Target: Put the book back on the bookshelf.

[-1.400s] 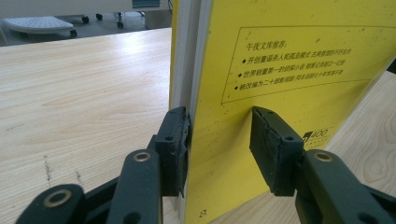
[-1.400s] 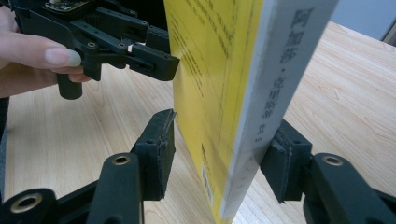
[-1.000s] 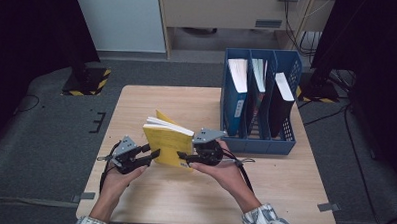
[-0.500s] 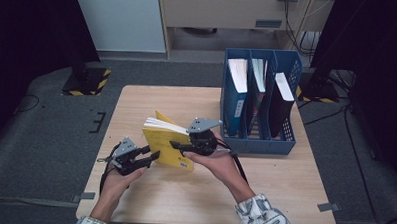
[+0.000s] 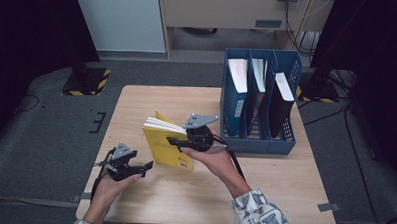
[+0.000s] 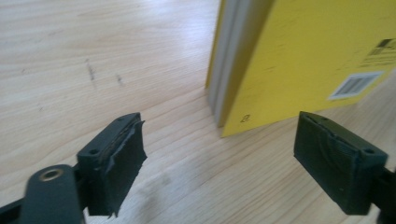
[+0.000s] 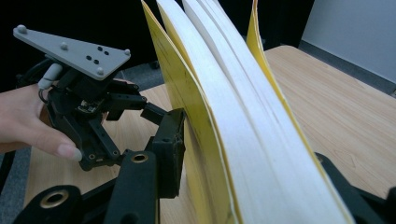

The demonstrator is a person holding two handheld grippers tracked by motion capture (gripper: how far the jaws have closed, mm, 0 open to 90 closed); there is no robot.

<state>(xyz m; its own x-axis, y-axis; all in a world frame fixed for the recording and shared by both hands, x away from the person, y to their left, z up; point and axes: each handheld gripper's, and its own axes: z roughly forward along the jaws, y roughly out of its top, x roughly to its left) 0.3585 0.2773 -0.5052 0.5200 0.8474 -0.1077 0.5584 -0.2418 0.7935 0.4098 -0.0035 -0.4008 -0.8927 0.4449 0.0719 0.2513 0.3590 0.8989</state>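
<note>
Yellow paperback book point(image 5: 168, 147) stands clamped in the right gripper's point(image 5: 178, 141) jaws; the left gripper's point(image 5: 145, 166) jaws have just opened, empty. Next probably calls for carrying it to the blue file rack point(image 5: 255, 144).

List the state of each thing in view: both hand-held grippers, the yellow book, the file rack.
Left hand-held gripper: open, jaws just opened, nothing between them, apart from the book.
Right hand-held gripper: shut on the yellow book, jaws just closed further.
Yellow book: upright, tilted, pages slightly fanned, lower corner near the table.
Blue file rack: standing at the table's right, a book or folder upright in each of three slots.
</note>
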